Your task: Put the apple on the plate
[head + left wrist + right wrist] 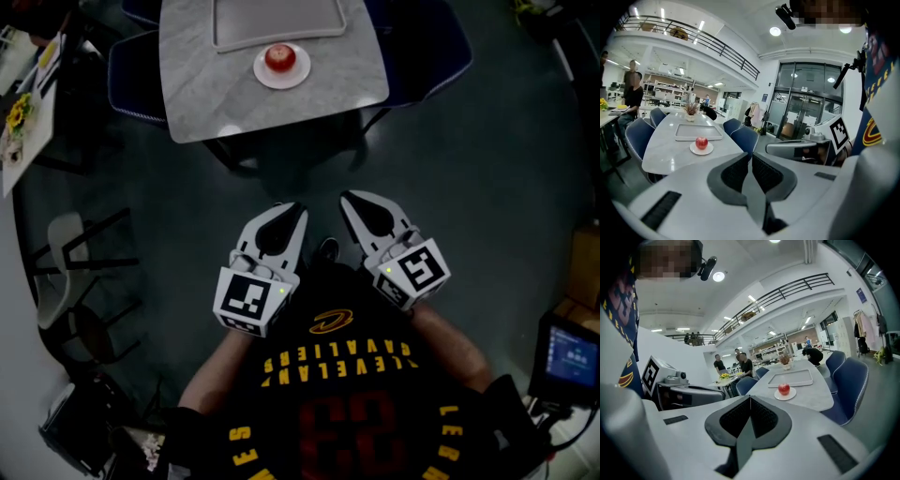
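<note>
A red apple [280, 57] rests on a small white plate [262, 74] near the front edge of a grey marble table [206, 84], far ahead of me. From the left gripper view the apple [701, 142] and plate [694, 150] are small and to the left. The right gripper view puts the apple [783, 389] and plate [791, 395] right of centre. My left gripper [292, 208] and right gripper [349, 198] are held close to my chest, side by side, well short of the table. Both are shut with nothing in them.
A grey tray [277, 21] lies behind the plate. Blue chairs [131, 80] [431, 56] flank the table. Black chair frames [84, 272] stand at the left and a screen [570, 356] at the right. People stand at a distant table [726, 376].
</note>
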A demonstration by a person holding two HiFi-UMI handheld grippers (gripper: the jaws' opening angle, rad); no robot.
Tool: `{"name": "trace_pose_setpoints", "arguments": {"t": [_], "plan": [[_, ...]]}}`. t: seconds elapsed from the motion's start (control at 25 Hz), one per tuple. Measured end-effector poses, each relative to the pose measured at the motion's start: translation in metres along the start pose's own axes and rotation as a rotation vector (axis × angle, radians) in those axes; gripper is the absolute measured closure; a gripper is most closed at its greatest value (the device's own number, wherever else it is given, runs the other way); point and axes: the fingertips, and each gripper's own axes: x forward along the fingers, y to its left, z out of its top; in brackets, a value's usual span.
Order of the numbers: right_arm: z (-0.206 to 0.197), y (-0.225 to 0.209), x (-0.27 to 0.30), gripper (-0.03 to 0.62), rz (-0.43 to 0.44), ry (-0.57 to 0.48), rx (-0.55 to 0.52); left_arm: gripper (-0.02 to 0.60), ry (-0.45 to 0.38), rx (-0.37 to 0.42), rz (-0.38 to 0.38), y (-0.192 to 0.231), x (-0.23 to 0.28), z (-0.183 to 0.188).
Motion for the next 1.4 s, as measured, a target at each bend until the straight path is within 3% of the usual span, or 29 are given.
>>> {"name": "trace_pose_setpoints", "arguments": {"t": [0.44, 0.72, 0.92, 1.2, 1.4], "plan": [[0.036, -0.019, 0.089, 0.588, -0.070, 0.014, 0.023, 0.551, -0.009, -0.031, -0.051, 0.095, 0.029, 0.039], [0.046, -0.019, 0.119, 0.586, -0.099, 0.013, 0.047, 0.551, -0.009, -0.052, -0.069, 0.131, 0.033, 0.050], [0.046, -0.022, 0.124, 0.588, -0.101, 0.011, 0.076, 0.551, 0.006, -0.134, -0.055, 0.144, 0.035, 0.057], [0.051, -0.073, 0.148, 0.586, -0.009, 0.037, 0.109, 0.551, 0.024, -0.209, 0.022, 0.161, 0.089, 0.060], [0.083, -0.121, 0.160, 0.586, 0.065, 0.033, 0.073, 0.551, -0.007, -0.249, 0.102, 0.166, 0.130, 0.081]]}}
